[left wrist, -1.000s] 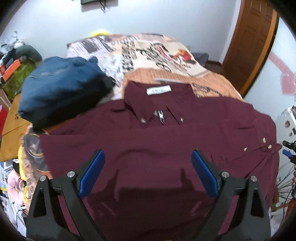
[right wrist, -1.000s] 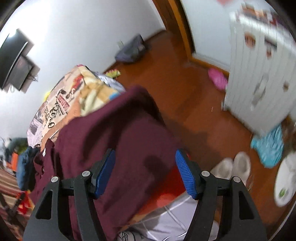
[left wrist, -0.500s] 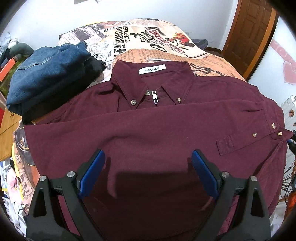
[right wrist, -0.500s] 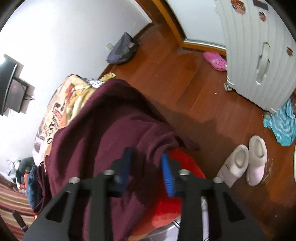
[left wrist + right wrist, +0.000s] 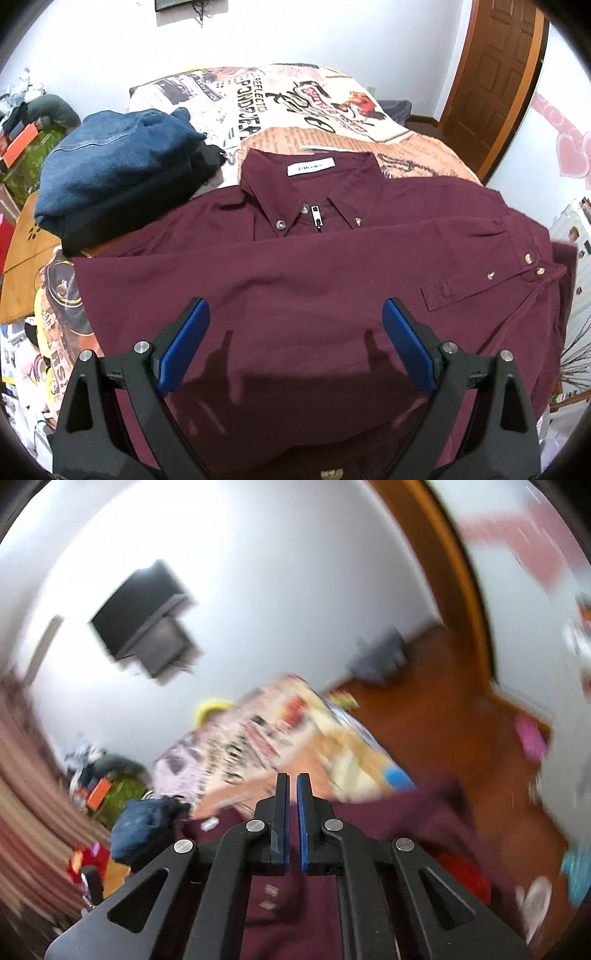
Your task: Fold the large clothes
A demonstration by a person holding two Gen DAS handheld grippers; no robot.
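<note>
A maroon button-down shirt (image 5: 295, 266) lies face up on the bed, collar at the far side, one sleeve folded across its chest with the cuff (image 5: 480, 284) at the right. Over its lower front my left gripper (image 5: 295, 310) hovers open, holding nothing. In the blurred right wrist view my right gripper (image 5: 291, 775) is shut, raised and pointing over the bed. Maroon shirt fabric (image 5: 388, 812) rises right up to its pads, so it grips the shirt's right edge. That lifted edge (image 5: 565, 254) shows behind the cuff.
Folded blue denim (image 5: 110, 162) on a dark garment sits at the bed's left, touching the shirt's shoulder. The printed bedspread (image 5: 295, 99) stretches behind. A wooden door (image 5: 498, 81) is at the right, wooden floor (image 5: 443, 709) beyond the bed, and clutter (image 5: 26, 122) along the left wall.
My right gripper closed on the shirt's edge hanging off the bed, then rose and tilted up toward the wall. The left wrist view shifted slightly; its jaws stayed open.
</note>
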